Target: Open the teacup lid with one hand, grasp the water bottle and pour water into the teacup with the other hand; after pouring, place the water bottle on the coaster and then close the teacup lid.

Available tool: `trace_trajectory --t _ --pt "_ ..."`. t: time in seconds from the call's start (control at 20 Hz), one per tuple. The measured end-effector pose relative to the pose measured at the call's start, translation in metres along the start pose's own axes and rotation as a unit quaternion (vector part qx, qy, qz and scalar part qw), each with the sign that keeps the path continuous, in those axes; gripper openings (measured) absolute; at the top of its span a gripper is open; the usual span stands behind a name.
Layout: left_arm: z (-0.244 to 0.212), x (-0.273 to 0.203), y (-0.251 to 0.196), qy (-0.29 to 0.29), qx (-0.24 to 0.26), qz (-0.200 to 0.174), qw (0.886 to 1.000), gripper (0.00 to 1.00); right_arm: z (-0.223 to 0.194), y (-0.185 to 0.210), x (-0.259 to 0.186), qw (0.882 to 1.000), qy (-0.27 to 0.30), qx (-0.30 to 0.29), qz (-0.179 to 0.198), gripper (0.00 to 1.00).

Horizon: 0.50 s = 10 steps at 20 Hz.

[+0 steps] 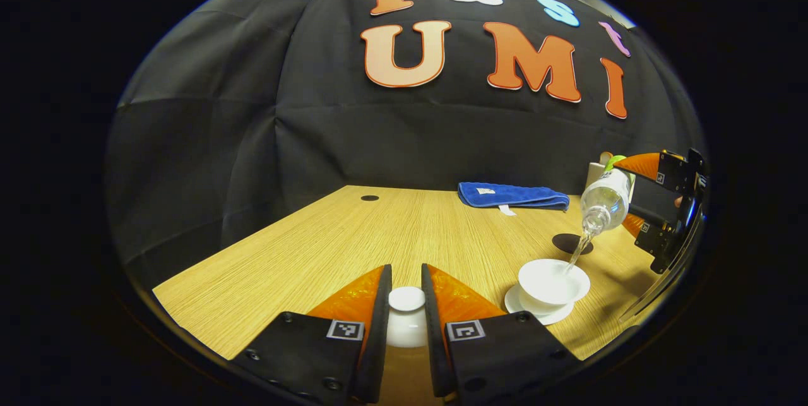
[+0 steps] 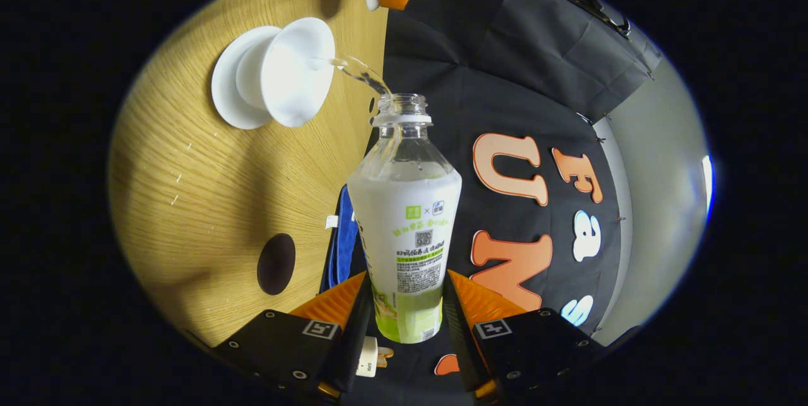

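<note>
In the left gripper view the lid step looks done: the left gripper (image 1: 406,305) has its jaws clamped on the teacup lid (image 1: 406,314), a small white glazed dome with a round knob, held low over the table (image 1: 303,248) and well clear of the cup. Off to the right, the teacup (image 1: 553,281) stands open on its white saucer (image 1: 538,309) — smooth porcelain, flared rim — and a thin clear stream falls into it from the tilted water bottle (image 1: 605,199), which the right gripper (image 1: 633,194) holds by its lower end. Just behind the cup lies the dark round coaster (image 1: 571,243), flat and matte, with nothing on it yet. A folded blue towel (image 1: 512,196) (soft, napped cloth) sits at the far edge of the pale wood-grain tabletop.

In the right gripper view the right gripper's jaws are pressed on either side of the bottle's labelled base; the bottle is clear ribbed plastic, uncapped, the water inside pooled towards the neck. The stream arcs from the mouth to the cup's white bowl — how full the cup is I can't quite judge from this angle.

So pouring is under way; what's left is righting the bottle, setting it on the coaster, and putting the lid back on the cup
</note>
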<state>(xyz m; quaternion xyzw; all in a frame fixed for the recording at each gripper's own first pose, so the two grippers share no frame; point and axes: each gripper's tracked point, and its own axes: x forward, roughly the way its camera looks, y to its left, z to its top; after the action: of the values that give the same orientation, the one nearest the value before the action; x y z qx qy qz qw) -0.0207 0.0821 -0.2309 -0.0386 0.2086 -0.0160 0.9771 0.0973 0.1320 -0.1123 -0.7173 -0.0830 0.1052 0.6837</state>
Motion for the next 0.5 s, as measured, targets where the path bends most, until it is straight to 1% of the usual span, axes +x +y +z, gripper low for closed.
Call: trace_trajectory --t 0.2,0.25,0.35,0.5 --pt "-0.002 -0.002 0.001 0.000 -0.001 -0.003 1.000 0.34 0.002 -0.002 -0.002 1.000 -0.004 -0.012 -0.002 0.64" --pt "-0.001 -0.002 0.002 0.000 -0.001 -0.003 1.000 0.32 0.003 -0.004 -0.003 1.000 -0.004 -0.017 -0.005 0.64" --pt "-0.002 -0.003 0.003 0.000 -0.002 -0.002 1.000 0.33 0.004 -0.005 -0.003 1.000 -0.005 -0.023 -0.008 0.64" --pt "0.000 -0.004 0.007 -0.001 -0.003 0.002 1.000 0.32 0.006 -0.017 -0.001 0.998 -0.012 -0.053 -0.026 0.64"
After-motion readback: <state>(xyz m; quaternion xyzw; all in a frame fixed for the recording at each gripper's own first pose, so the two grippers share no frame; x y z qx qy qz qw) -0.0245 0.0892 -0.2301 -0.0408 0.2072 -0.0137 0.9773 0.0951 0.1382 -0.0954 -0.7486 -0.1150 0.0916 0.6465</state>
